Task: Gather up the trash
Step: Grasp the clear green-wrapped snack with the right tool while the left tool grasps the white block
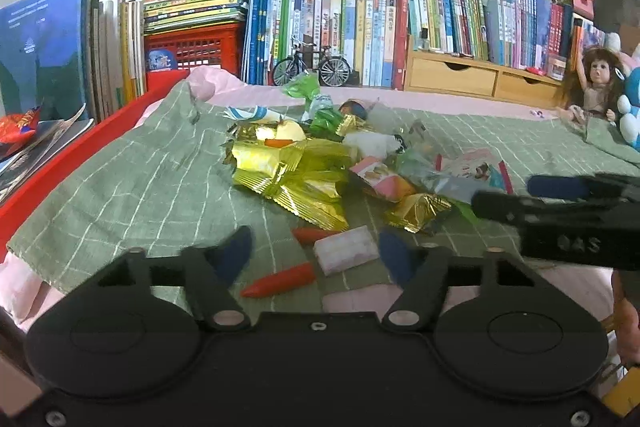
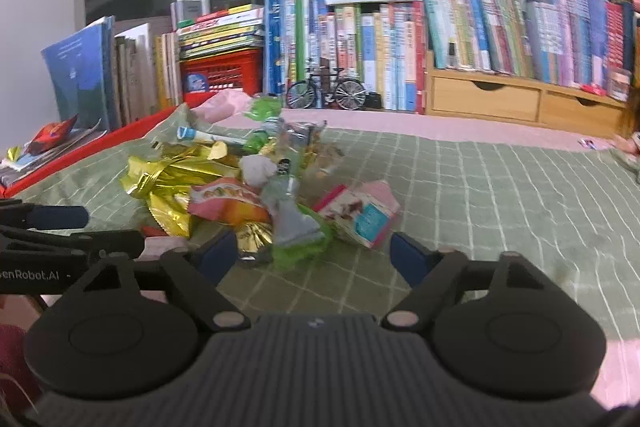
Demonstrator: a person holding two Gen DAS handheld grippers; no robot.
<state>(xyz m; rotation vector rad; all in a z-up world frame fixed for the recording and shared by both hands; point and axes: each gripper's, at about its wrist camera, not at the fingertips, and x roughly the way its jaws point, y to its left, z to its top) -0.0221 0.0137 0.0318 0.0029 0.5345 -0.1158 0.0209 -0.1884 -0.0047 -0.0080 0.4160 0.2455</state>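
A heap of trash lies on the green checked cloth (image 1: 132,195): gold foil wrappers (image 1: 288,171), a pink-orange snack packet (image 1: 384,181) and green wrappers (image 1: 324,119). My left gripper (image 1: 316,253) is open at the heap's near edge. A white wrapped block (image 1: 346,251) and an orange-red piece (image 1: 280,281) lie between its fingers, untouched. My right gripper (image 2: 312,255) is open too, low over the cloth, just short of a green-and-grey wrapper (image 2: 300,231) and a pink carton (image 2: 360,215). Each gripper shows at the edge of the other's view: right gripper (image 1: 504,193), left gripper (image 2: 112,227).
Rows of books (image 1: 360,23), a red crate (image 1: 192,47), a toy bicycle (image 1: 312,65) and wooden drawers (image 1: 480,79) line the back. A doll (image 1: 592,87) sits at the far right. A red tray edge (image 1: 80,147) borders the cloth on the left.
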